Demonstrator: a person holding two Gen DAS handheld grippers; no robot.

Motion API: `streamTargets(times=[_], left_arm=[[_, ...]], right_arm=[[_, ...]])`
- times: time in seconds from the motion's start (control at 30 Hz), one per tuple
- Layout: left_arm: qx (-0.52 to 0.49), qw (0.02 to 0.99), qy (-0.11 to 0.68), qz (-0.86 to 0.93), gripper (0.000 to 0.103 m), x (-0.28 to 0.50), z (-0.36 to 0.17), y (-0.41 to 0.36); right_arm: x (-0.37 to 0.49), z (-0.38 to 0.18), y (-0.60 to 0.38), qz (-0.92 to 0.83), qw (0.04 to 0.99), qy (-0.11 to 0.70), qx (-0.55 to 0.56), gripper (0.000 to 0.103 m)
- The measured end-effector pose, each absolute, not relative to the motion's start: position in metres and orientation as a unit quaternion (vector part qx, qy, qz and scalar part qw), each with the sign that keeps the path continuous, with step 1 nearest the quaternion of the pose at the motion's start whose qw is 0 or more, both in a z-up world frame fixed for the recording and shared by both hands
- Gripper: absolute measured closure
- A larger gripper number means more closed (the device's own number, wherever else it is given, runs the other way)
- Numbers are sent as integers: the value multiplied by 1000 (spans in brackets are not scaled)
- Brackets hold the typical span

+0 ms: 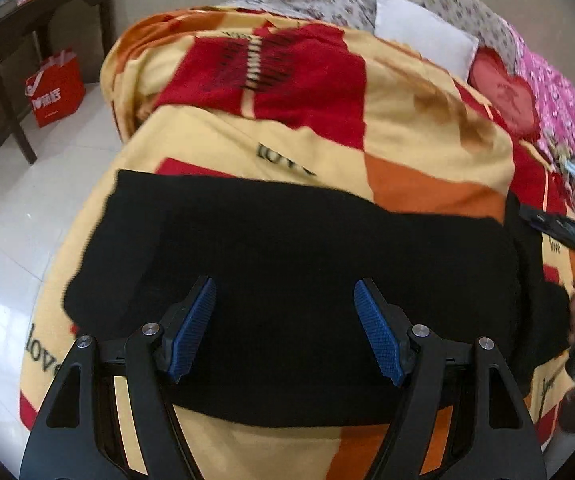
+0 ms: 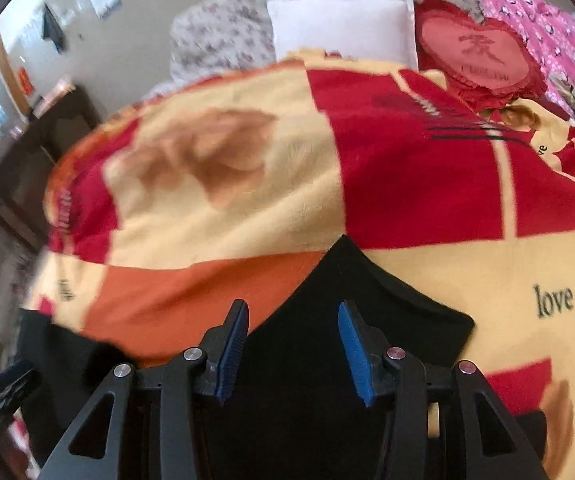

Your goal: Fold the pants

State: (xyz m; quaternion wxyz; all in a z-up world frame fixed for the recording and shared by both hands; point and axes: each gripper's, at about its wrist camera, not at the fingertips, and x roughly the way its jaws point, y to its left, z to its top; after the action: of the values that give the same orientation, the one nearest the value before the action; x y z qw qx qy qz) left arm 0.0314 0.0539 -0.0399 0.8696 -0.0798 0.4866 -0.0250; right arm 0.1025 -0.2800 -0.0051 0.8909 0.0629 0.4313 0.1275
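Black pants (image 1: pixel 287 264) lie spread across a yellow, red and orange blanket (image 1: pixel 407 136) on a bed. My left gripper (image 1: pixel 285 292) is open above the middle of the pants, with nothing between its blue pads (image 1: pixel 191 328). In the right wrist view a peaked corner of the black pants (image 2: pixel 343 280) points away from me. My right gripper (image 2: pixel 291 316) is open over that cloth, empty. The other gripper shows blurred at the right edge of the left wrist view (image 1: pixel 567 232).
A white pillow (image 2: pixel 339 28), a red heart cushion (image 2: pixel 483 56) and a pink floral quilt (image 2: pixel 559 36) lie at the head of the bed. A dark wooden table (image 1: pixel 43 12) and a red paper bag (image 1: pixel 57 88) stand on the tiled floor to the left.
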Motion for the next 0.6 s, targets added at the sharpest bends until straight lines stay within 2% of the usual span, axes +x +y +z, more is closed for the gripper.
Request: streamTargets(times=[0.07,0.13,0.17,0.2,0.3,0.4,0.53,0.6], left_arm=[[-80,869,488,-22,31,33,-43,52],[-81,868,489,-22,31,34,-44,53],[-83,868,490,-22,31,34,-44,54],[-87,867,490,-22,31,34,-44,55],[-90,865,494,-21,31,35,-44,56],[-97,863,496,-22,31,36,-42,57],[-121,861,494,-25,31,36,-37,60],[-130,862,489,-26,31,34,-34,61]], right_arm=[[117,-19,-274,106,885,451,51,58],[119,-22,-275,96,900,424,35,73],[120,-23,-276,91,902,421,29,89],[120,-22,-280,97,902,418,37,97],[110,-12,-297,126,902,406,77,99],[78,26,-327,156,916,352,117,99],[2,82,-382,162,942,259,141,99],[-36,86,-408,146,948,238,151,99]])
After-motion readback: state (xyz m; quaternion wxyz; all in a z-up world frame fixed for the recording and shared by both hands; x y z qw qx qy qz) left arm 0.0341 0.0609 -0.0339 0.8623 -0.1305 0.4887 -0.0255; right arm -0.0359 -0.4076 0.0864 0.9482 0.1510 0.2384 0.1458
